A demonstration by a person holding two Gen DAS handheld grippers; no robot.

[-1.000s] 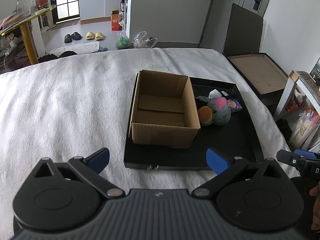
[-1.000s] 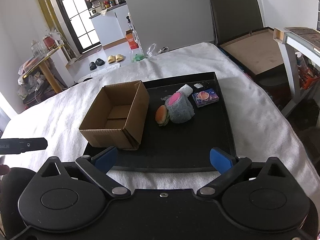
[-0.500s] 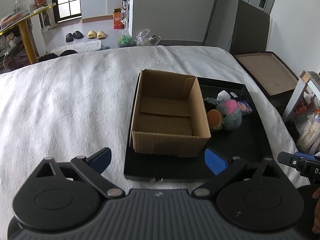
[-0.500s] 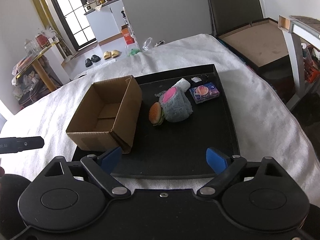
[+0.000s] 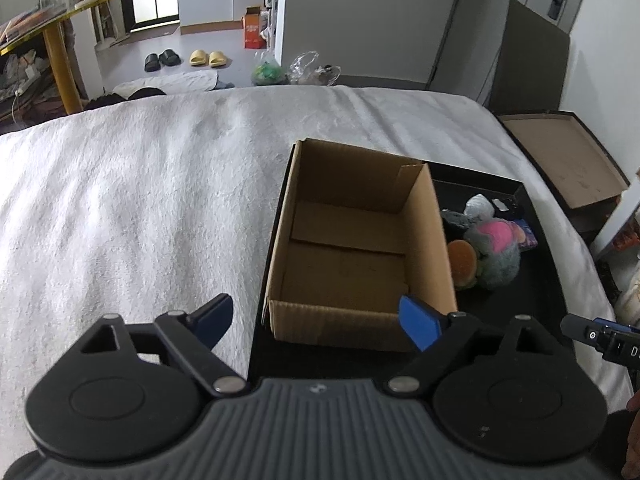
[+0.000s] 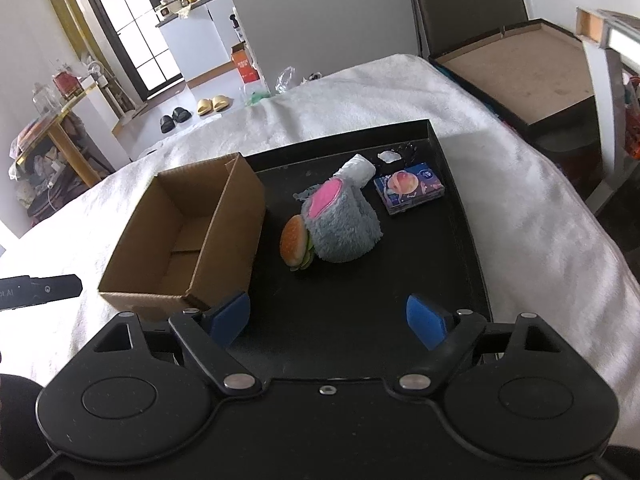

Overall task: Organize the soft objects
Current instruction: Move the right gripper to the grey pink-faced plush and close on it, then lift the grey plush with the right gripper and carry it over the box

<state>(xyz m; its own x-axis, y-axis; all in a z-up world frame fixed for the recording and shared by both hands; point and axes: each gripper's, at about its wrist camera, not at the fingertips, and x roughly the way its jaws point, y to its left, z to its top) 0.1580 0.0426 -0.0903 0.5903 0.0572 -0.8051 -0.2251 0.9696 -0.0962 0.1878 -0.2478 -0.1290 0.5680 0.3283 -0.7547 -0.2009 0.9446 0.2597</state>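
Observation:
An empty cardboard box [image 5: 352, 248] [image 6: 188, 236] stands on the left of a black tray [image 6: 360, 304] [image 5: 536, 320]. To its right lie a grey and pink plush toy [image 6: 340, 224] [image 5: 494, 248] and a soft burger toy [image 6: 294, 246] [image 5: 462, 258], touching each other. Behind them lie a white roll [image 6: 358, 168] and a small blue packet [image 6: 410, 192]. My left gripper [image 5: 320, 318] hovers in front of the box's near wall, jaws closing with nothing between them. My right gripper [image 6: 328, 320] hangs over the tray's near part, jaws closing, nothing held.
The tray rests on a bed with a white fuzzy cover [image 5: 140, 200]. A large open flat box [image 6: 520, 72] sits off the bed's right side. Slippers [image 5: 208, 57], bags and a yellow-legged table [image 5: 56, 40] stand on the floor beyond.
Both grippers have moved forward and down toward the tray, so box and toys look larger. The blue fingers of each have drawn a little closer together.

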